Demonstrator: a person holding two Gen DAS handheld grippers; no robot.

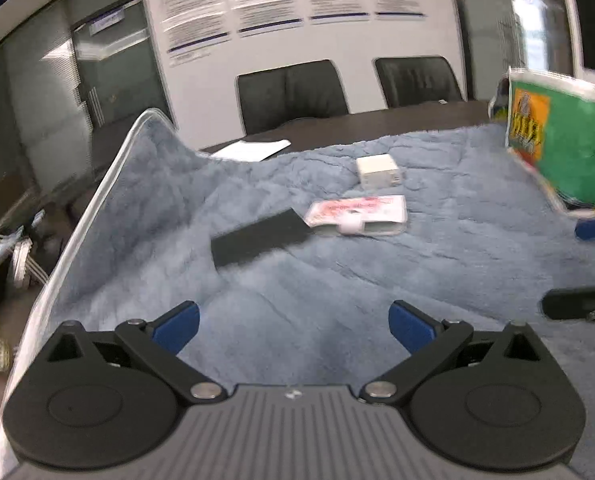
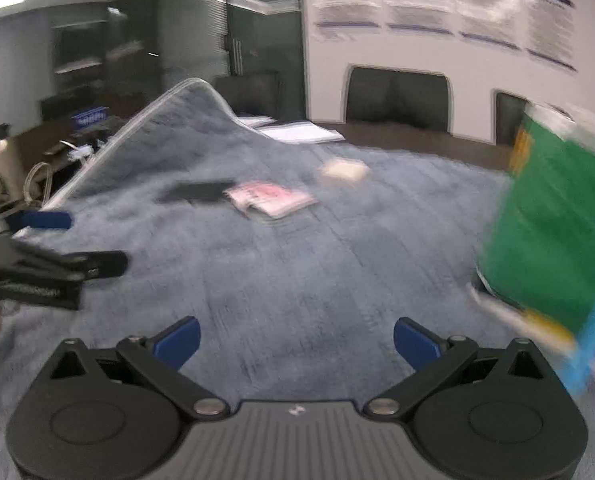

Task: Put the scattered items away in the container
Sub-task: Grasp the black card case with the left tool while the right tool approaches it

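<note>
— Three loose things lie on the blue blanket (image 1: 337,280) that covers the bench: a black slab (image 1: 257,236), a pink-printed packet (image 1: 361,214) touching its right end, and a white charger block (image 1: 378,171) just beyond.

— And the container?

— Probably the green bag (image 1: 565,148) standing at the right edge, though its mouth is out of sight.

— How will they handle?

— My guess is that the charger is stiff, light and boxy, so pinch it across its flat sides. The packet looks soft and slick; take it at the thick end so it doesn't slide. The slab lies low in the pile, so nip it across its narrow width.

— The claws?

— The left claw (image 1: 293,326) is spread wide with nothing between the blue pads, hanging over bare blanket. The right claw (image 2: 295,342) is likewise spread and empty, near the bag.
</note>
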